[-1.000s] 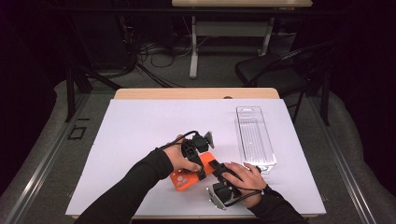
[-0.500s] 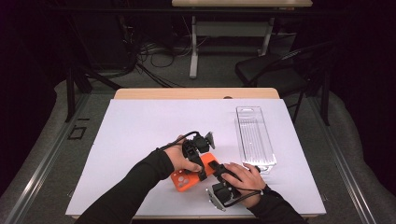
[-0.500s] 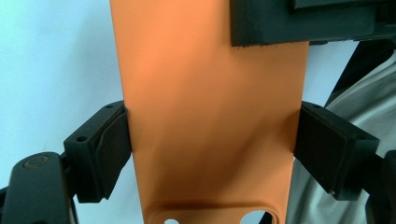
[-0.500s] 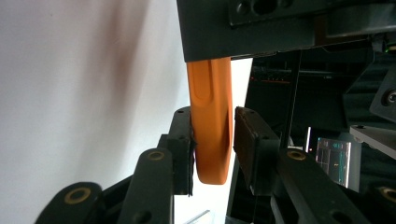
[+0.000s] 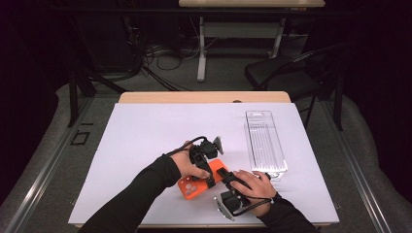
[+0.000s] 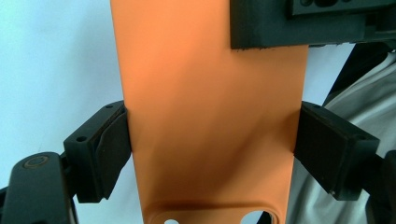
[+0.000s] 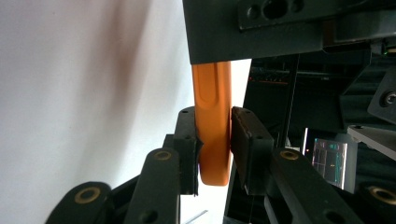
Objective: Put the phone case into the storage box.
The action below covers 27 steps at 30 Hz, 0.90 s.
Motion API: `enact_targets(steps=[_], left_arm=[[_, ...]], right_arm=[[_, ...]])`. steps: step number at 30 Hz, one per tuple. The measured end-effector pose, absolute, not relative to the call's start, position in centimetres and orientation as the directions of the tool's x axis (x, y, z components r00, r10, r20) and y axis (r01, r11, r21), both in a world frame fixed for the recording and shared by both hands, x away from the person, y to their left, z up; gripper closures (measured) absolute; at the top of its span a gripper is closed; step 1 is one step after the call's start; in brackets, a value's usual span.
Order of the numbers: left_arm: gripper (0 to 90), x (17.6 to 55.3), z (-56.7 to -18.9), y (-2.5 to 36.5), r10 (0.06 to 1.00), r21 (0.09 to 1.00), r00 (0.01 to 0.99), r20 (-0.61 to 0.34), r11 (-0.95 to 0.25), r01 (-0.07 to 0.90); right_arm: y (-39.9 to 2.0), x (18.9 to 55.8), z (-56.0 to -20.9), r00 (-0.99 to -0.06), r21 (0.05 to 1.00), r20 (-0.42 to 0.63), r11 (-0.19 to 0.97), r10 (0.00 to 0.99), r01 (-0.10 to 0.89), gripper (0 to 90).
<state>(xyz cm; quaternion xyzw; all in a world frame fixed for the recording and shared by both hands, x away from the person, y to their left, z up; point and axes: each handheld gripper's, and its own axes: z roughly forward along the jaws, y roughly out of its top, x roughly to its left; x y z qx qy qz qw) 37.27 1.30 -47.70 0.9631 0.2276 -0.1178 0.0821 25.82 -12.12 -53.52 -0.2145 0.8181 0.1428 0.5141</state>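
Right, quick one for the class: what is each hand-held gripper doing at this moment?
Left hand-held gripper: closed across the width of the orange phone case.
Right hand-held gripper: jaws have just been closing, gripping the case's thin edge.

Overhead light brightens white counter (image 5: pixel 145 145); surrounding room falls dark. Close gripper views soft, slightly blurred, with shadow smudging pale surface.

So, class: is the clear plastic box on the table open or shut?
Cannot tell. The clear plastic box lies flat on the table, apart from both tools; no lid is discernible.
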Motion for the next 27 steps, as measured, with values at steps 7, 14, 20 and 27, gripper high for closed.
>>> enact_targets(steps=[7, 14, 20, 27], left_arm=[[15.7, 37.43, -47.67, 1.45, 0.425, 0.111, 0.861, -0.281, -0.876, 0.469], [15.7, 37.69, -47.65, 1.67, 0.427, 0.118, 0.85, -0.307, -0.87, 0.48], [15.7, 37.79, -47.76, 1.75, 0.427, 0.115, 0.848, -0.314, -0.869, 0.48], [15.6, 37.76, -47.75, 1.72, 0.429, 0.117, 0.848, -0.31, -0.868, 0.482]], right_arm=[[-12.17, 25.81, -53.63, -0.373, 0.015, -0.906, 0.867, -0.198, -0.497, 74.1], [-12.2, 25.81, -53.57, -0.362, 0.011, -0.911, 0.869, -0.195, -0.495, 75.4], [-12.19, 25.79, -53.69, -0.359, 0.011, -0.913, 0.869, -0.193, -0.494, 76.1], [-12.23, 25.76, -53.8, -0.353, 0.007, -0.915, 0.87, -0.194, -0.494, 76.6]])
